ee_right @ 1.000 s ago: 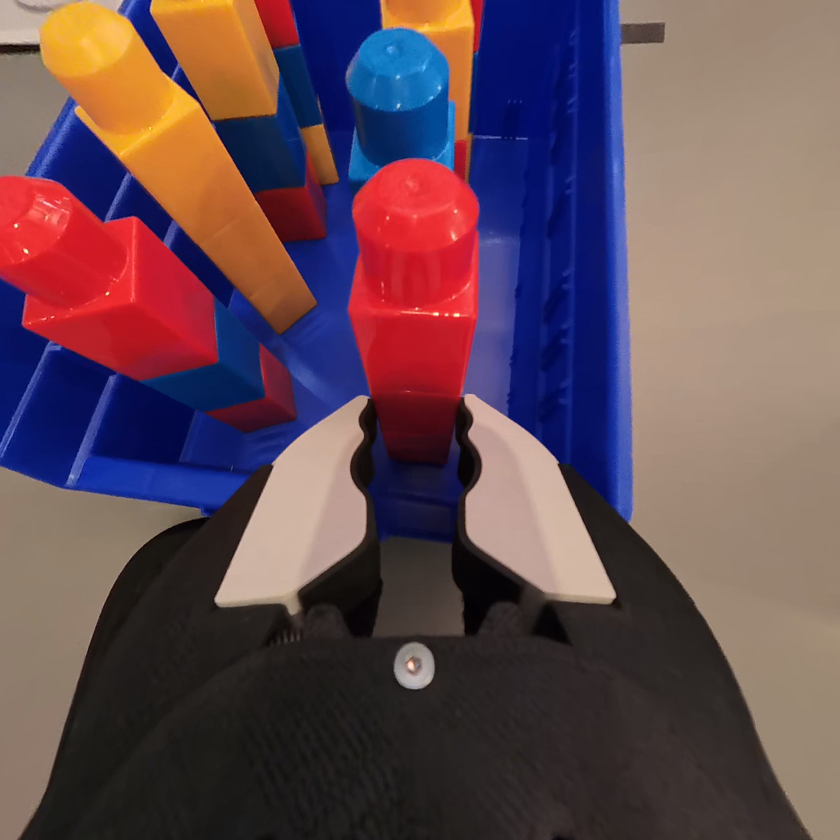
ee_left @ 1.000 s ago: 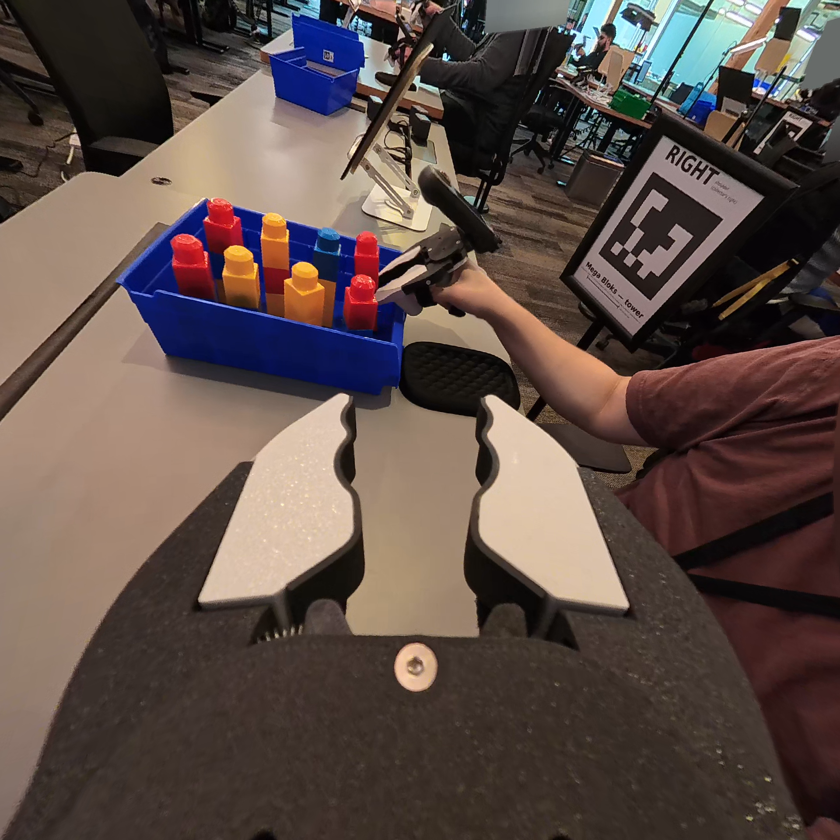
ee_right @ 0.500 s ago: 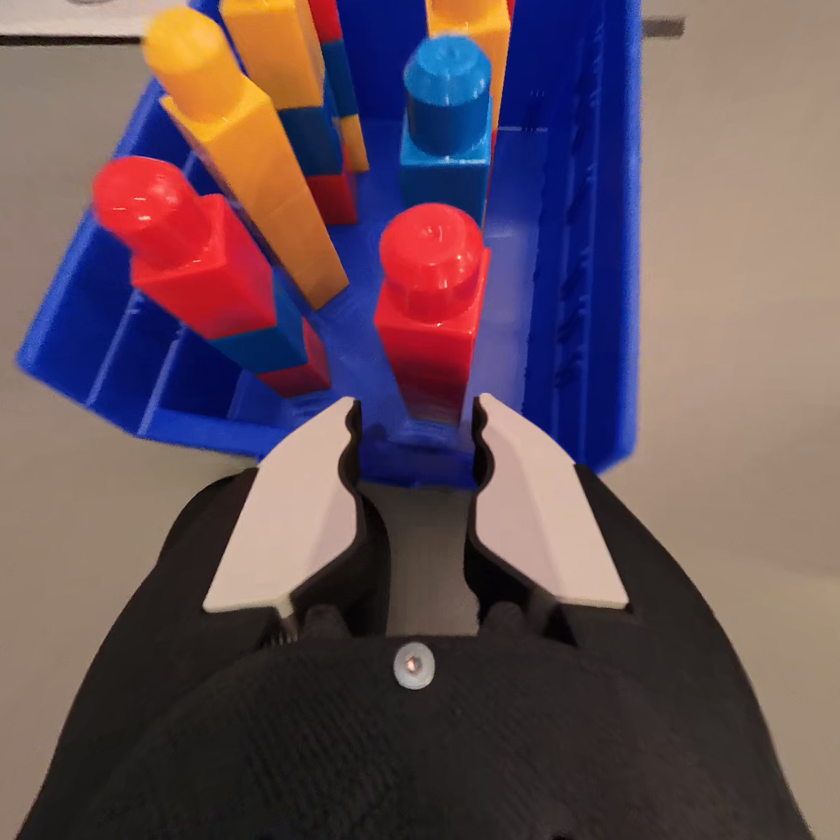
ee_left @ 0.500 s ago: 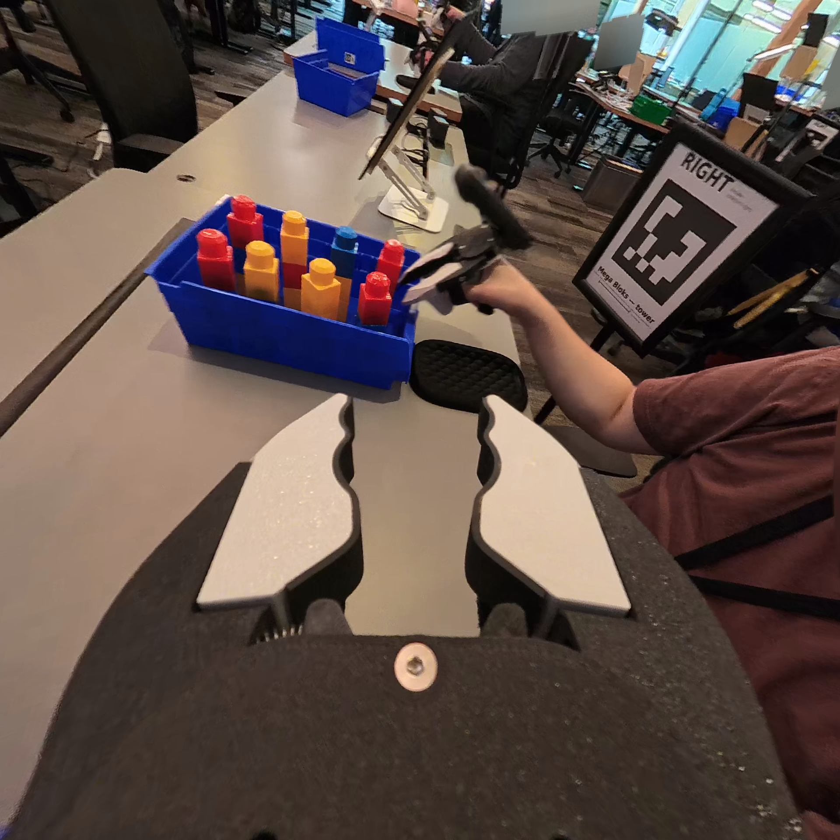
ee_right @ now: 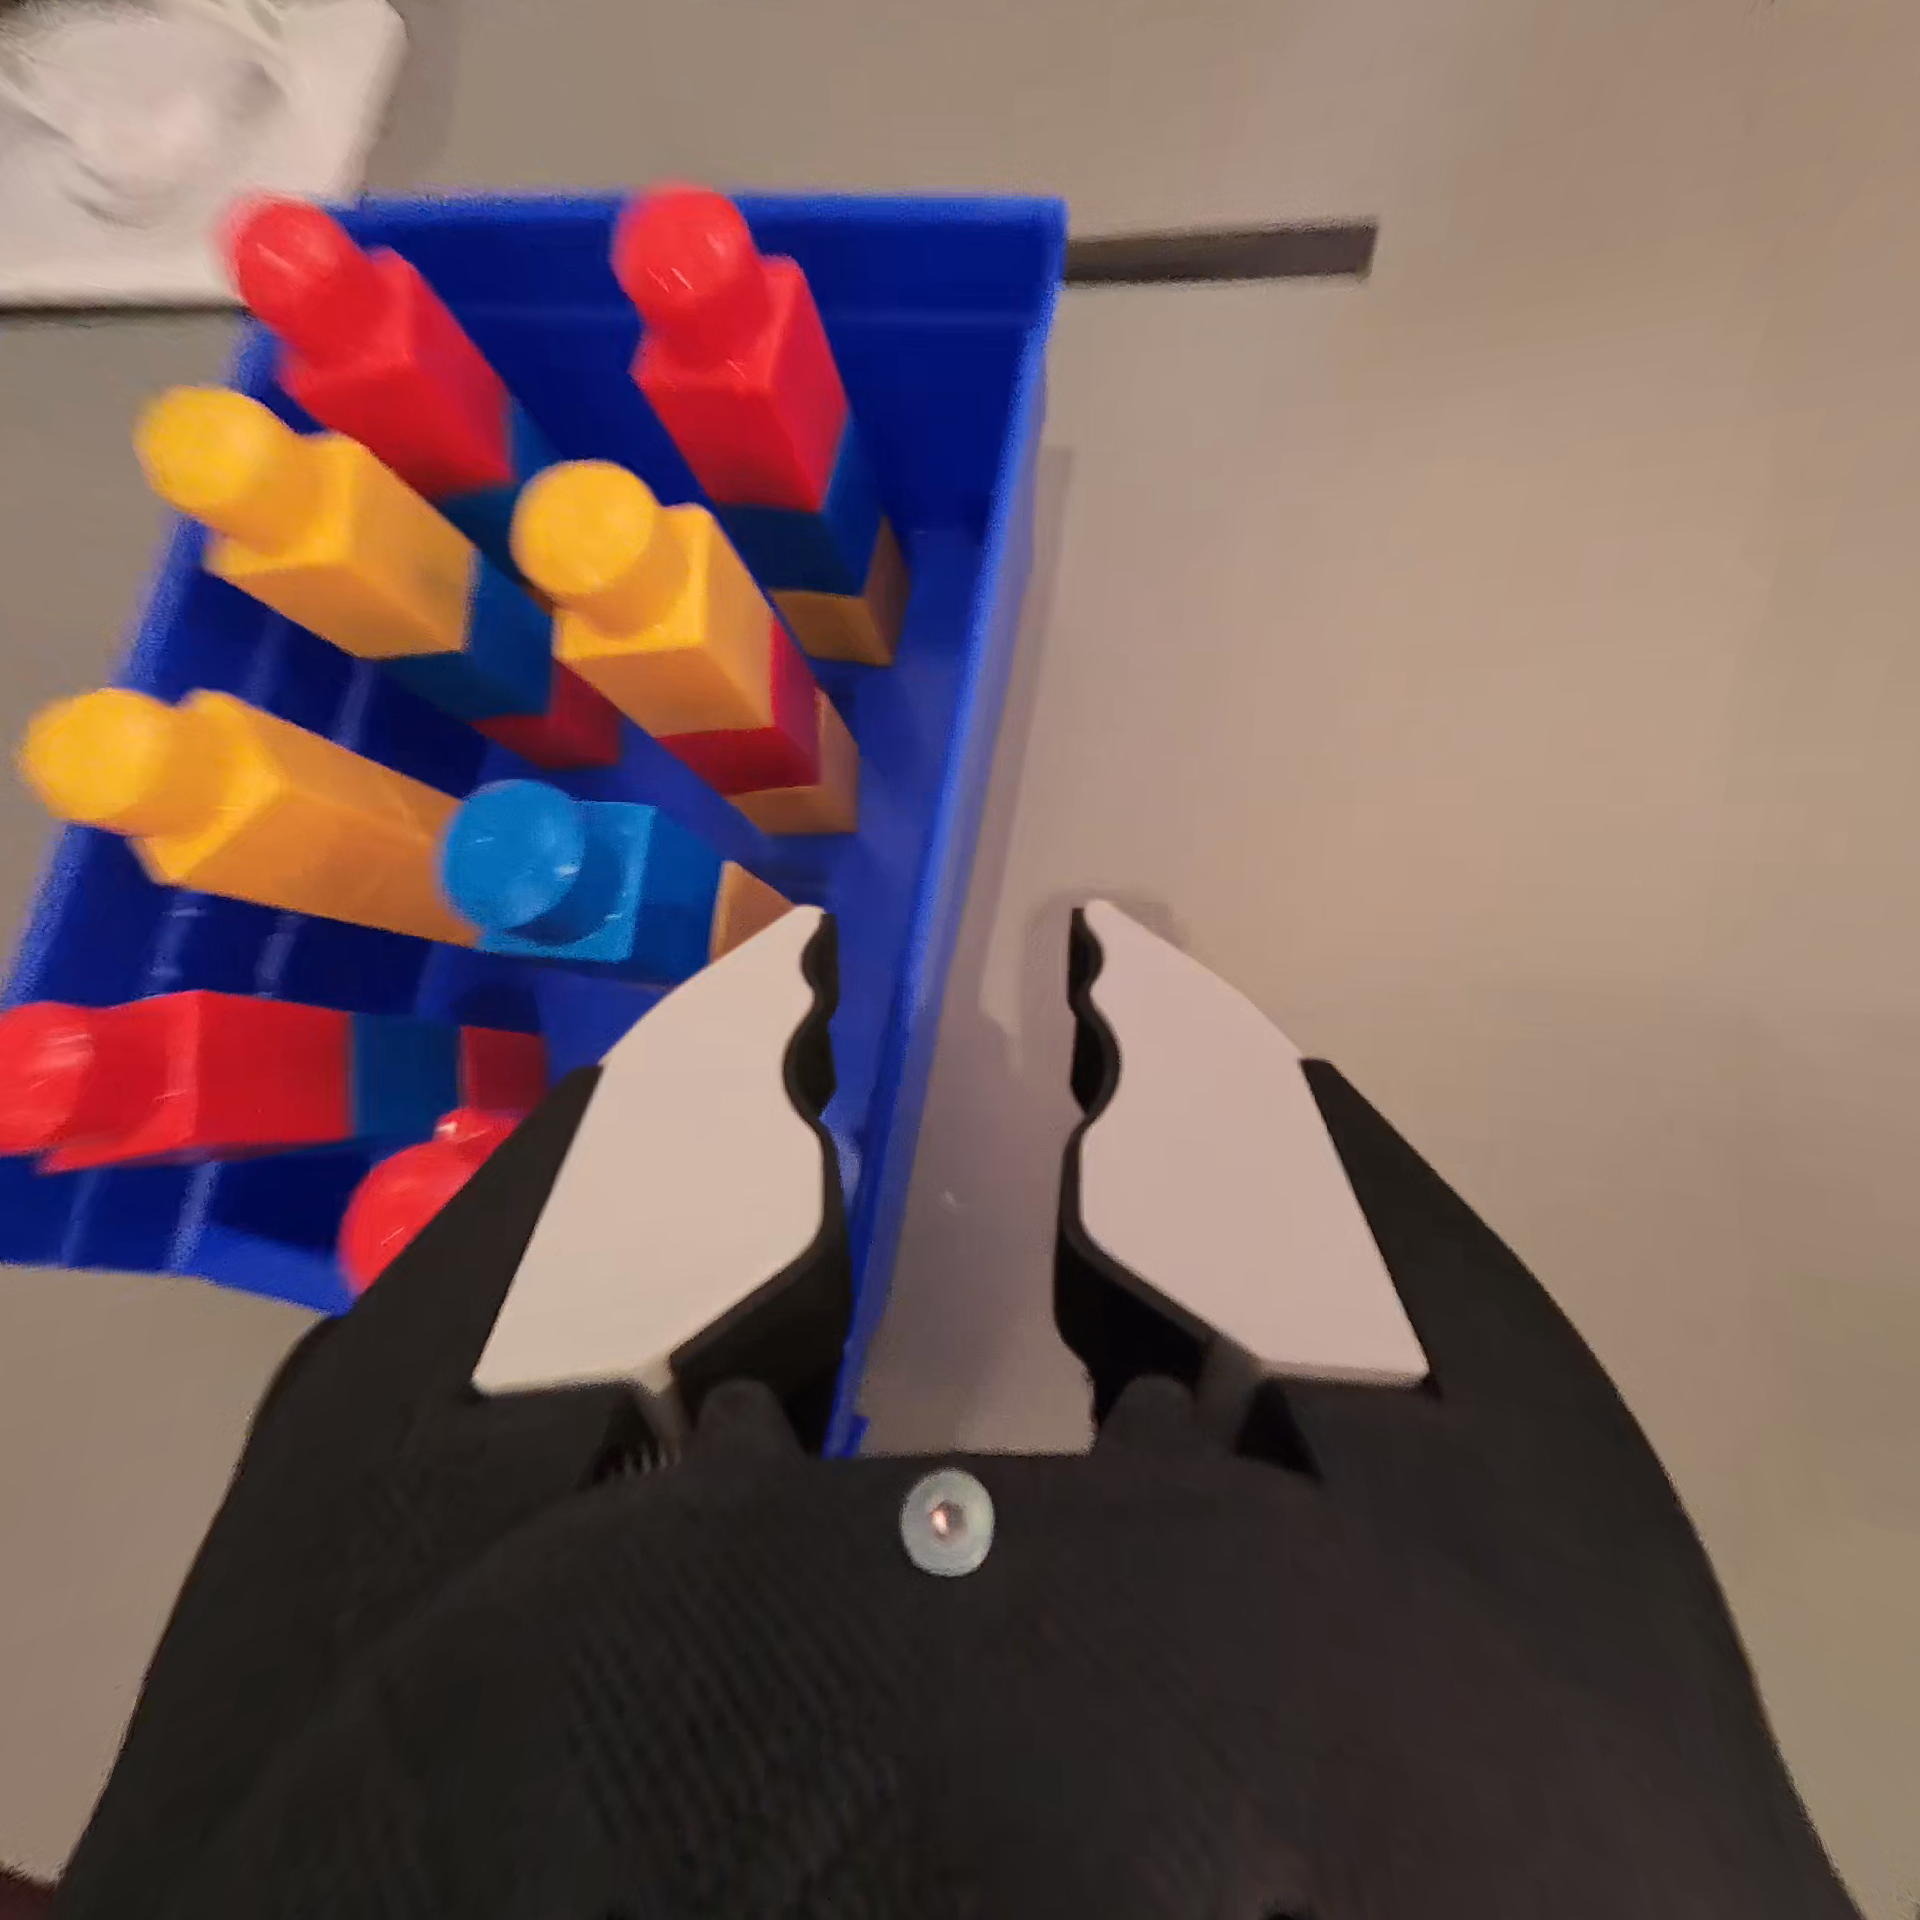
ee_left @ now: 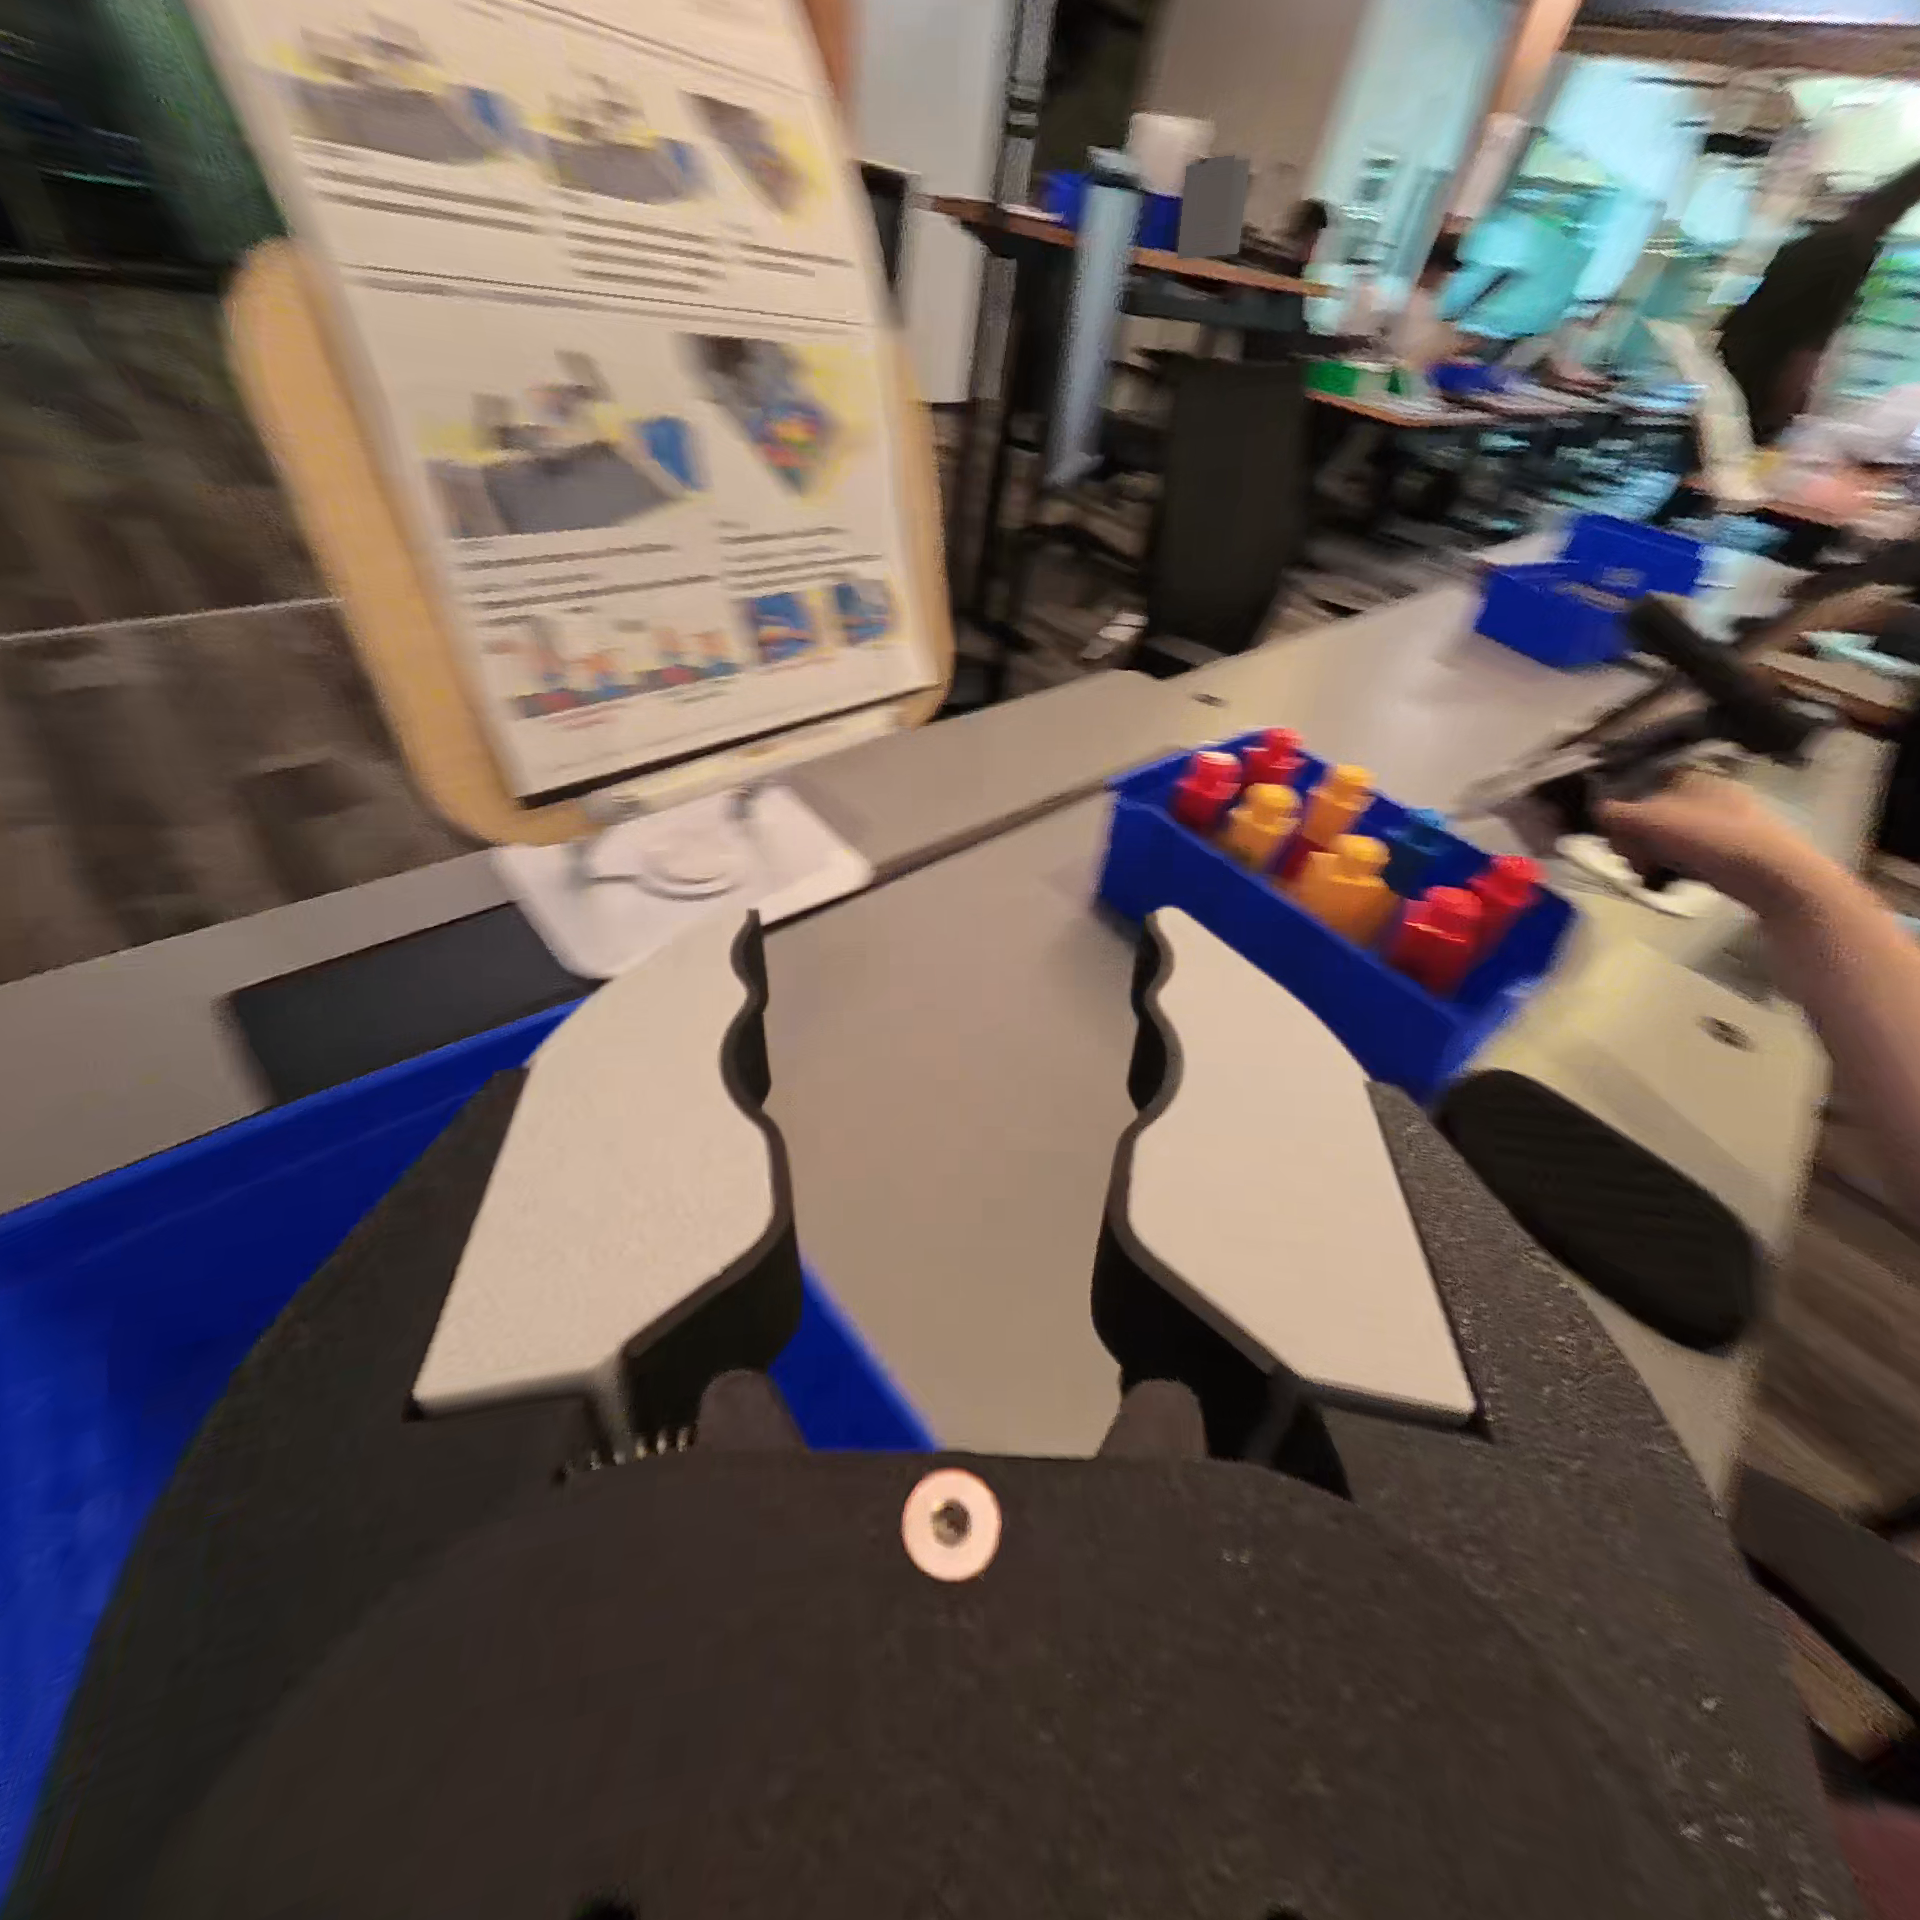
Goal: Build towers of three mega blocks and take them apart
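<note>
A blue bin (ee_left: 1278,966) on the grey table holds several upright red, yellow and blue block towers. My left gripper (ee_left: 954,920) is open and empty above bare table, left of the bin. In the right wrist view the bin's right wall (ee_right: 935,727) runs below and between my fingers. My right gripper (ee_right: 951,914) is open and empty, above that wall. To its left stand a blue-topped tower (ee_right: 551,862), a yellow-topped tower (ee_right: 644,592) and a red-topped tower (ee_right: 738,353). The right gripper also shows blurred in the left wrist view (ee_left: 1496,784), beyond the bin.
An instruction board (ee_left: 582,416) on a white stand rises at the table's far left. A second blue bin (ee_left: 208,1299) lies under my left gripper's left side. A black pad (ee_left: 1600,1216) lies at the table's right edge. Another blue bin (ee_left: 1558,613) stands far back. My hands' fingertips stand some 65 cm from each other.
My right gripper opened off the red tower's base, left it standing in the bin, then drew back and moved right over the bin wall. My left gripper swung left and opened wider.
</note>
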